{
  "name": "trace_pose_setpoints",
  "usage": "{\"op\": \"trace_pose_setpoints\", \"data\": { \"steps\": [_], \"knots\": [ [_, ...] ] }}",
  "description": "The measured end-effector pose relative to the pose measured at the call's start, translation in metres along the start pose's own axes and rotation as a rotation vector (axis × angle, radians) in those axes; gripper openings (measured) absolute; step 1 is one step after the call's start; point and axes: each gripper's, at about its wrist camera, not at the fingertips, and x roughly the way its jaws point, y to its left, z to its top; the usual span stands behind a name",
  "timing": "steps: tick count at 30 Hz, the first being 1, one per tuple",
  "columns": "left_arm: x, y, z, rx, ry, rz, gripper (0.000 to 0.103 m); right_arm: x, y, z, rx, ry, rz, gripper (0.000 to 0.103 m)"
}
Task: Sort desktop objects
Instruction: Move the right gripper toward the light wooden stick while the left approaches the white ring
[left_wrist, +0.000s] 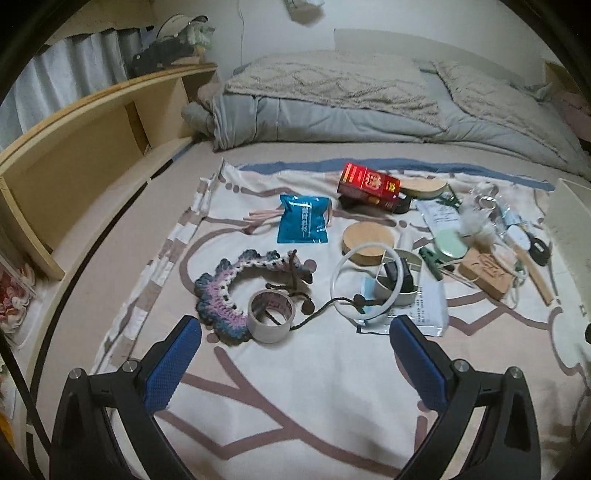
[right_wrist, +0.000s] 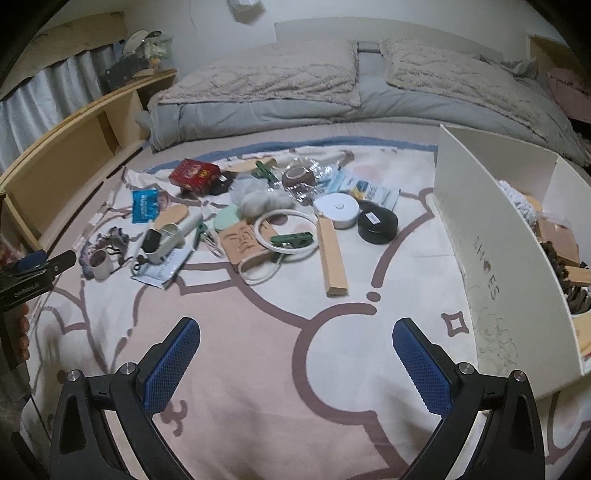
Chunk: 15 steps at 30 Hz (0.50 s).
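Loose objects lie on a patterned cloth (left_wrist: 314, 373) on a bed. In the left wrist view my left gripper (left_wrist: 295, 336) is open and empty, just short of a tape roll (left_wrist: 270, 315) and a crocheted band (left_wrist: 229, 291). Beyond are a white ring (left_wrist: 364, 284), a blue packet (left_wrist: 303, 224), a red box (left_wrist: 369, 184) and a wooden lid (left_wrist: 368, 238). In the right wrist view my right gripper (right_wrist: 295, 339) is open and empty over bare cloth, well short of a wooden stick (right_wrist: 332, 254), a black round tin (right_wrist: 377, 221) and a white disc (right_wrist: 337, 209).
A white open box (right_wrist: 480, 236) holding several items stands at the right. A wooden shelf unit (left_wrist: 92, 147) runs along the left. A folded grey duvet (left_wrist: 369, 110) and pillows lie behind. The left gripper shows at the left edge of the right wrist view (right_wrist: 40, 266).
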Motion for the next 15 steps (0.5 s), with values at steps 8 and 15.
{"op": "trace_pose_setpoints", "data": {
  "steps": [8, 15],
  "knots": [
    [0.046, -0.013, 0.006, -0.004, 0.079, 0.021, 0.103, 0.026, -0.015, 0.001, 0.048, 0.06, 0.013, 0.103],
    [0.08, -0.022, 0.02, 0.002, 0.105, 0.057, 0.103, 0.038, -0.016, 0.002, 0.029, 0.081, 0.011, 0.103]
  ]
}}
